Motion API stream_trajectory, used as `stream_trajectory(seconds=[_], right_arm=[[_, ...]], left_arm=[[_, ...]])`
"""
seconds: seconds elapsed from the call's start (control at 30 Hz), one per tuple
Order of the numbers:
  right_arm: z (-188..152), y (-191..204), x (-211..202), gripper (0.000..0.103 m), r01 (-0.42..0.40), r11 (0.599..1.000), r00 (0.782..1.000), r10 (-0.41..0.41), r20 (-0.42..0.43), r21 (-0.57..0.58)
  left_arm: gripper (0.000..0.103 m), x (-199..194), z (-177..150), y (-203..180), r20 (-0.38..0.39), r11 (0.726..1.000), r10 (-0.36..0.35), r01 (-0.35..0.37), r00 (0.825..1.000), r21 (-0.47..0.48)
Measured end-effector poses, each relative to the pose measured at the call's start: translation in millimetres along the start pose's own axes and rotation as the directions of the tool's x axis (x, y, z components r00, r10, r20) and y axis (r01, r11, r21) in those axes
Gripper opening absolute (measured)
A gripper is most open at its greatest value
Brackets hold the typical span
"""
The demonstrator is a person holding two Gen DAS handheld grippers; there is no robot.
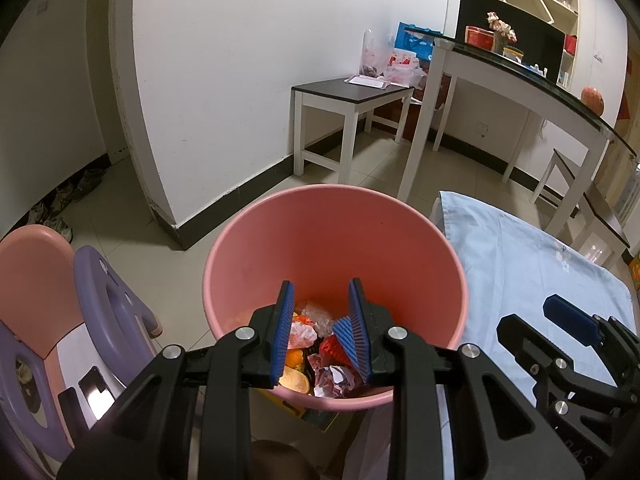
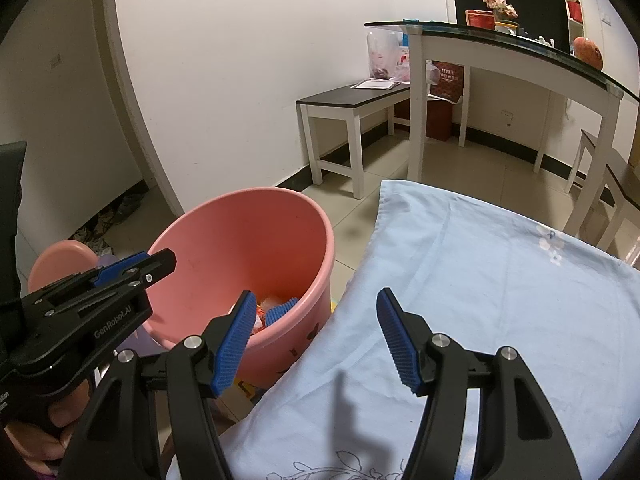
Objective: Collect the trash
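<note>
Right now my left gripper (image 1: pixel 322 334) hangs over the mouth of the pink bin (image 1: pixel 280 220), jaws part open with nothing between the pads. Below them the trash (image 1: pixel 316 360) sits at the bottom of the bin: crumpled paper, clear wrapper, orange peel and a red scrap. My right gripper (image 2: pixel 316 340) hovers above the pale blue cloth (image 2: pixel 500 300) just beside the bin, jaws wide and empty. I see no loose litter on the cloth from either wrist view, so I judge the collecting is about finished. Anything further would likely be light and soft, crushing rather than resisting; I'd pinch such pieces across a crumpled fold, gently. Peel may be slick, so I'd take it by an edge.
</note>
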State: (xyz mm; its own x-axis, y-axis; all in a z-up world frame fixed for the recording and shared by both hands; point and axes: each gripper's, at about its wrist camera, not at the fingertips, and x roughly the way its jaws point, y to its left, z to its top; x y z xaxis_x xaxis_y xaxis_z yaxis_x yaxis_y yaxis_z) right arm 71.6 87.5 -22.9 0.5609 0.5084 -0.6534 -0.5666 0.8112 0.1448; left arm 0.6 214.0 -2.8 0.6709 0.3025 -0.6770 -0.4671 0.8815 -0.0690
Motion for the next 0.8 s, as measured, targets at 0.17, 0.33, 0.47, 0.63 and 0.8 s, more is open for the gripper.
stream_trajectory(seconds=[0.17, 0.33, 0.47, 0.63, 0.8], right_arm=[[0.0, -0.2, -0.1, 0.062, 0.001, 1.0, 1.0, -0.001, 0.0, 0.001], [0.1, -0.4, -0.2, 0.062, 0.0, 1.0, 1.0, 0.0, 0.0, 0.0], [-0.1, -0.6, -0.2, 0.062, 0.001, 1.0, 1.0, -0.001, -0.001, 0.0], [-0.3, -1.0, -0.2, 0.062, 0.001, 1.0, 1.0, -0.001, -0.001, 0.002], [-0.2, -1.1, -0.2, 0.062, 0.002, 1.0, 1.0, -0.002, -0.001, 0.002]], left_arm=[[0.028, -0.3, -0.2, -0.7, 0.0, 1.0, 0.002, -0.002, 1.0, -0.001], [0.028, 0.7, -0.4, -1.5, -0.003, 1.0, 0.0, 0.0, 1.0, 0.002], [0.028, 1.5, -2.4, -2.6, -0.005, 1.0, -0.003, 0.003, 1.0, 0.006], [0.028, 2.8, -4.1, -2.8, -0.008, 1.0, -0.002, 0.002, 1.0, 0.01], [0.028, 2.7, -3.3, -3.2, -0.007, 1.0, -0.001, 0.002, 1.0, 0.01]])
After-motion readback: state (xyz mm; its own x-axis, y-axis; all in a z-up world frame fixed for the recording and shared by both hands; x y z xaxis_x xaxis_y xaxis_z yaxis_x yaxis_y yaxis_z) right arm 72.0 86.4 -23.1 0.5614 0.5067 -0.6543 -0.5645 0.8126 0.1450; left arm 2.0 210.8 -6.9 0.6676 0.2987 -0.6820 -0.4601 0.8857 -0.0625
